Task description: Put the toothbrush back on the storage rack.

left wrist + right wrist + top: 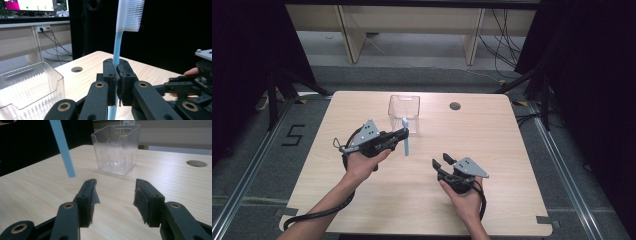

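Note:
My left gripper (403, 133) is shut on a light blue toothbrush (406, 137) and holds it upright above the table, just in front of the clear plastic box (404, 113). In the left gripper view the toothbrush (117, 47) rises from between the closed pads, its white bristle head at the top, with the clear box (27, 87) at lower left. My right gripper (442, 161) rests low over the table to the right, open and holding nothing. In the right gripper view its jaws (115, 195) stand apart, the toothbrush handle (63, 147) hangs at upper left and the clear box (116, 148) stands beyond.
The wooden table (492, 150) has a round cable hole (455, 106) at the back right of the box. Black curtains flank the table; desks and cables lie on the floor behind.

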`<act>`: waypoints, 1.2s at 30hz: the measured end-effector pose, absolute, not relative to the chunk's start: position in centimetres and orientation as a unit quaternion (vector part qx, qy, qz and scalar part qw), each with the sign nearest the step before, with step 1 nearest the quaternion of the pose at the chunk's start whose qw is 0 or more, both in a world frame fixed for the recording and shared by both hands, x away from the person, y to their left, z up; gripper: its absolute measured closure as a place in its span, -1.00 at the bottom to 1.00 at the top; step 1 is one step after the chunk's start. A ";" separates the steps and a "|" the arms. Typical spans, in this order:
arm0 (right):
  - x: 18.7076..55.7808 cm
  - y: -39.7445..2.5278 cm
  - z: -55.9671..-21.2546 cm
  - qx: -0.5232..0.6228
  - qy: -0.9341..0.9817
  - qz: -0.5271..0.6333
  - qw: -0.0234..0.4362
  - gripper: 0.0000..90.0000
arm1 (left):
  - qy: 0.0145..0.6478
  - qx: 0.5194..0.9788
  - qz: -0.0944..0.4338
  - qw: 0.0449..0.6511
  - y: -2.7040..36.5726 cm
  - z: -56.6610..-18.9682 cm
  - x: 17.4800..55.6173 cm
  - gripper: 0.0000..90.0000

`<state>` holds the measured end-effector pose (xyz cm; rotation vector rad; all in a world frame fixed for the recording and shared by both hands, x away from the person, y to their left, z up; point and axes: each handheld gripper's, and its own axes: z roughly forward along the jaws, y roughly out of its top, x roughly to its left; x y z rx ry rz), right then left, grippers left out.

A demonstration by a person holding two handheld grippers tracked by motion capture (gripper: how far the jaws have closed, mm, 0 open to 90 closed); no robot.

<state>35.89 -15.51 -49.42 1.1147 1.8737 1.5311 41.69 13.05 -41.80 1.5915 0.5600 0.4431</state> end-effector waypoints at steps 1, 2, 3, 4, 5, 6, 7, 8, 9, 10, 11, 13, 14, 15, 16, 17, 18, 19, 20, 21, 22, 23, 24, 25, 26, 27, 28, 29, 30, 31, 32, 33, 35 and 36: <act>35.8 -15.8 -49.5 0.415 0.678 0.557 0.240 0.17 | 0.246 0.699 0.195 0.643 13.1 -41.8 41.7 0.90; 35.8 -16.2 -49.5 0.411 0.680 0.556 0.243 0.18 | 0.248 0.697 0.197 0.644 13.3 -41.9 42.0 0.90; 35.7 -16.6 -49.5 0.418 0.680 0.550 0.246 0.19 | 0.251 0.697 0.199 0.642 13.4 -41.9 42.1 0.90; 35.7 -16.8 -49.7 0.420 0.679 0.548 0.249 0.20 | 0.252 0.697 0.202 0.640 13.5 -41.9 42.2 0.90; 35.7 -17.1 -49.8 0.419 0.675 0.554 0.251 0.20 | 0.254 0.695 0.205 0.641 13.6 -42.0 42.3 0.90; 35.7 -17.4 -49.9 0.417 0.676 0.550 0.260 0.20 | 0.256 0.694 0.205 0.641 13.8 -42.0 42.4 0.90; 35.7 -17.4 -49.9 0.417 0.676 0.550 0.260 0.20 | 0.256 0.694 0.205 0.641 13.8 -42.0 42.4 0.90; 35.6 -17.7 -50.1 0.425 0.672 0.548 0.258 0.20 | 0.259 0.690 0.210 0.643 14.0 -41.9 42.6 0.90; 35.7 -17.8 -50.1 0.426 0.673 0.550 0.254 0.20 | 0.260 0.688 0.211 0.644 14.1 -41.9 42.7 0.90; 35.7 -17.9 -50.2 0.425 0.676 0.545 0.255 0.20 | 0.261 0.686 0.213 0.645 14.2 -41.8 42.7 0.90; 35.5 -18.0 -50.2 0.431 0.673 0.541 0.264 0.19 | 0.261 0.685 0.216 0.645 14.4 -41.7 42.8 0.90; 35.5 -18.2 -50.3 0.429 0.674 0.538 0.269 0.17 | 0.262 0.680 0.222 0.648 14.7 -41.3 43.0 0.90; 35.6 -18.3 -50.4 0.425 0.675 0.541 0.268 0.16 | 0.261 0.678 0.226 0.648 14.9 -41.1 43.1 0.90; 35.6 -18.4 -50.5 0.427 0.672 0.539 0.275 0.15 | 0.263 0.675 0.229 0.650 15.1 -40.9 43.2 0.90; 35.4 -18.5 -50.5 0.435 0.673 0.535 0.269 0.13 | 0.263 0.674 0.233 0.650 15.3 -40.7 43.4 0.90; 35.4 -18.5 -50.6 0.438 0.672 0.530 0.275 0.12 | 0.262 0.671 0.236 0.652 15.5 -40.5 43.5 0.90; 35.4 -18.6 -50.7 0.435 0.673 0.529 0.279 0.12 | 0.261 0.669 0.240 0.653 15.6 -40.4 43.6 0.90; 35.4 -18.5 -50.9 0.436 0.672 0.533 0.274 0.11 | 0.260 0.667 0.242 0.655 15.8 -40.2 43.8 0.90; 35.3 -18.6 -50.9 0.446 0.672 0.526 0.270 0.11 | 0.261 0.666 0.245 0.655 16.0 -40.1 43.9 0.90; 35.4 -18.6 -51.1 0.440 0.671 0.530 0.275 0.10 | 0.262 0.664 0.247 0.655 16.1 -40.0 44.0 0.90; 35.5 -18.6 -51.2 0.436 0.673 0.531 0.276 0.10 | 0.263 0.664 0.249 0.654 16.2 -39.9 44.1 0.90; 35.4 -18.6 -51.2 0.444 0.671 0.530 0.269 0.10 | 0.264 0.664 0.250 0.654 16.3 -39.9 44.3 0.90; 35.4 -18.7 -51.3 0.442 0.675 0.523 0.275 0.10 | 0.264 0.664 0.250 0.654 16.3 -39.9 44.3 0.90; 35.5 -18.6 -51.3 0.438 0.673 0.525 0.281 0.10 | 0.266 0.663 0.252 0.653 16.4 -39.8 44.5 0.90; 35.4 -18.4 -51.4 0.447 0.669 0.531 0.265 0.10 | 0.267 0.661 0.253 0.654 16.4 -39.7 44.7 0.90; 35.4 -18.5 -51.4 0.442 0.671 0.528 0.275 0.10 | 0.268 0.661 0.254 0.653 16.5 -39.6 44.8 0.90; 35.6 -18.6 -51.4 0.432 0.672 0.531 0.281 0.10 | 0.268 0.660 0.255 0.654 16.5 -39.6 44.9 0.90; 35.6 -18.5 -51.4 0.433 0.672 0.532 0.278 0.10 | 0.268 0.660 0.256 0.654 16.5 -39.5 45.1 0.90; 35.5 -18.5 -51.4 0.432 0.672 0.533 0.279 0.09 | 0.269 0.659 0.256 0.654 16.5 -39.4 45.2 0.90; 35.5 -18.5 -51.4 0.432 0.673 0.532 0.278 0.09 | 0.269 0.659 0.256 0.654 16.5 -39.4 45.2 0.90; 35.5 -18.5 -51.4 0.432 0.673 0.532 0.278 0.09 | 0.269 0.659 0.258 0.654 16.4 -39.3 45.4 0.90; 35.4 -18.4 -51.4 0.438 0.671 0.533 0.272 0.08 | 0.268 0.659 0.259 0.653 16.4 -39.3 45.6 0.90; 35.4 -18.5 -51.3 0.438 0.670 0.534 0.271 0.06 | 0.267 0.659 0.260 0.653 16.4 -39.2 45.8 0.90; 35.3 -18.5 -51.3 0.440 0.666 0.535 0.277 0.05 | 0.267 0.659 0.260 0.653 16.4 -39.1 45.9 0.90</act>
